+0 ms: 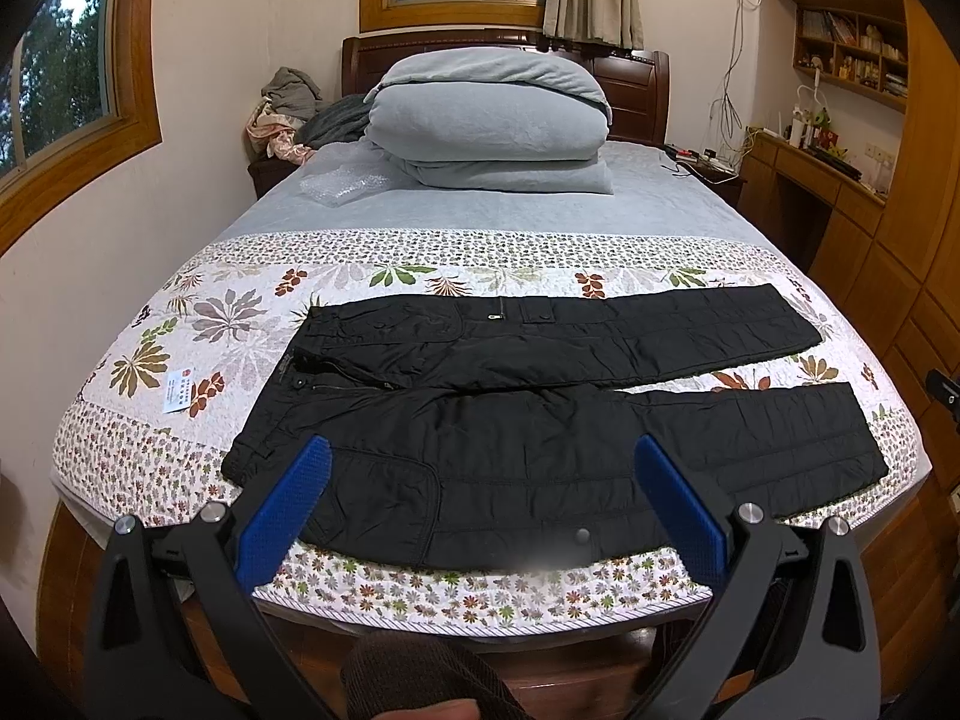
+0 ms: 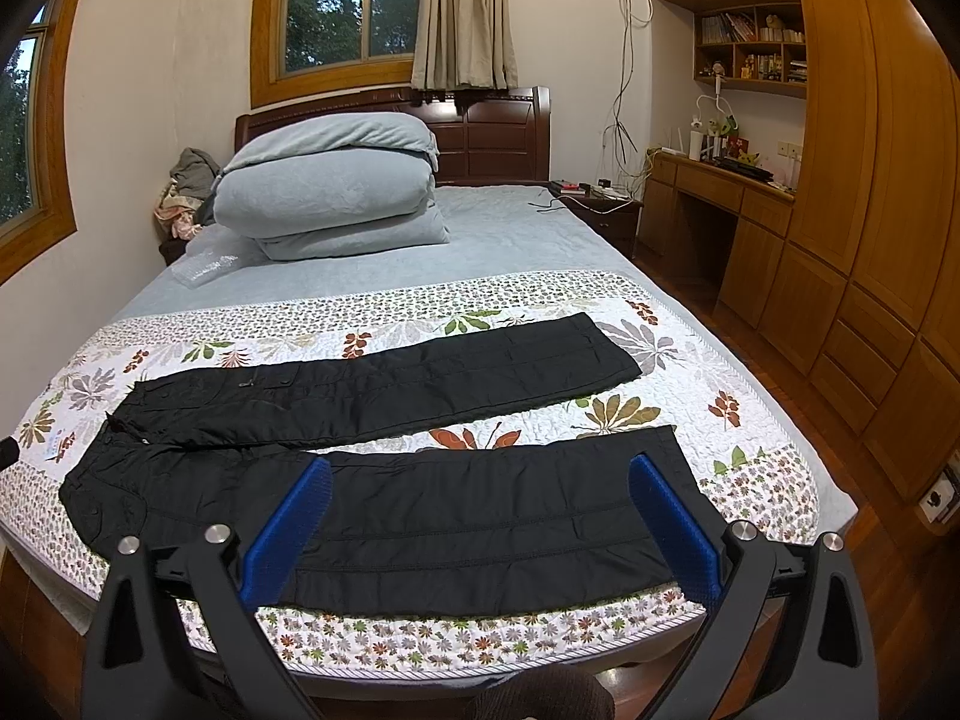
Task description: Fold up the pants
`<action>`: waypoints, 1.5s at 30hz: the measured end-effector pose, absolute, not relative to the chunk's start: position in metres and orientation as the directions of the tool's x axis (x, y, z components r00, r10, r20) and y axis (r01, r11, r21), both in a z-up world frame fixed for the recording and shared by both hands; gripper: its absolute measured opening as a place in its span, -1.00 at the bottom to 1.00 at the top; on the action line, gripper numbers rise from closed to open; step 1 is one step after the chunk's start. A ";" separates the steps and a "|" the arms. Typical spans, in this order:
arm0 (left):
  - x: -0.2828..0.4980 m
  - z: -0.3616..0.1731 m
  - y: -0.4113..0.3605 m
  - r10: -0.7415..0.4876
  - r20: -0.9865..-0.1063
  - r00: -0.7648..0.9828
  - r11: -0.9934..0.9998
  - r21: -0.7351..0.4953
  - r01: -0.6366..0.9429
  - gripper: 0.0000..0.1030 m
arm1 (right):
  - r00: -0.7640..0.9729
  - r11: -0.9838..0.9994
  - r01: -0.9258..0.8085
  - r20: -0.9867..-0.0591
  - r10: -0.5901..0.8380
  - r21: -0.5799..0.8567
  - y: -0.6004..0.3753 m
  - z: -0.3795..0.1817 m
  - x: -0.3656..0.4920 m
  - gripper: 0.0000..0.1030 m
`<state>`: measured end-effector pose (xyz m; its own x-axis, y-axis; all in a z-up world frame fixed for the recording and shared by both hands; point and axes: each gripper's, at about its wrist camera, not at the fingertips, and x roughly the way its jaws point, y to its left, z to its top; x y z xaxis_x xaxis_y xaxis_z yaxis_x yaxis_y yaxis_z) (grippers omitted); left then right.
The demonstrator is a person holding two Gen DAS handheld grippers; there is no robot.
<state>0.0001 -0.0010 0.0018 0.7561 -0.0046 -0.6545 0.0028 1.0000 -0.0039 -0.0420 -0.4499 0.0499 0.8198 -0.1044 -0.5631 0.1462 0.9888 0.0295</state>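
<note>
Across the foot end of the bed [image 1: 180, 324], on its floral quilt, the black pants [image 1: 540, 420] lie spread flat and unfolded, waistband toward the bed's left side, both legs running toward its right side with a narrow wedge of quilt showing between them. Nearer the headboard than the pants sit a stack of folded grey bedding [image 1: 486, 126] and a small sheet of bubble wrap [image 1: 342, 183]; a white card [image 1: 177, 391] lies on the quilt just beyond the waistband. Both tools hover off the near edge of the bed, holding nothing: the left gripper [image 1: 480, 480] is spread wide over the hip and thigh of the nearer leg, and the right gripper [image 2: 480, 495] is likewise wide apart over that leg's lower part. The fabric looks padded and slick, so a shallow pinch would likely slip or catch only the top layer, leaving the fold lopsided. Lifting one end faster than the other could drag the whole garment toward the bed's edge.
</note>
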 end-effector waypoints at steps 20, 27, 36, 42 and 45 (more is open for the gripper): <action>0.008 -0.008 0.005 0.008 -0.670 0.743 1.000 0.011 -0.001 0.96 | 0.815 0.990 0.138 -0.573 -0.088 0.043 -0.455 0.054 -0.027 0.94; 0.047 -0.012 0.034 0.030 -0.693 0.720 0.999 0.006 -0.035 0.96 | 0.806 0.991 0.116 -0.589 -0.056 0.064 -0.463 0.064 0.019 0.94; 0.158 -0.047 0.093 0.077 -0.782 0.619 0.993 0.001 -0.122 0.96 | 0.740 0.980 0.117 -0.672 0.020 0.158 -0.494 0.041 0.127 0.94; 0.228 -0.073 0.119 0.113 -0.829 0.548 0.987 0.031 -0.156 0.96 | 0.686 0.978 0.137 -0.727 0.019 0.156 -0.523 0.015 0.201 0.94; 0.260 -0.088 0.128 0.123 -0.852 0.509 0.985 0.044 -0.164 0.96 | 0.647 0.984 0.124 -0.762 0.020 0.131 -0.536 -0.001 0.236 0.94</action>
<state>0.2605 0.1284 -0.0877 0.5085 0.1227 -0.8523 -0.1642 0.9855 0.0440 0.2362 -0.5361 -0.0014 0.6470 0.0197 -0.7622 0.1242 0.9836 0.1308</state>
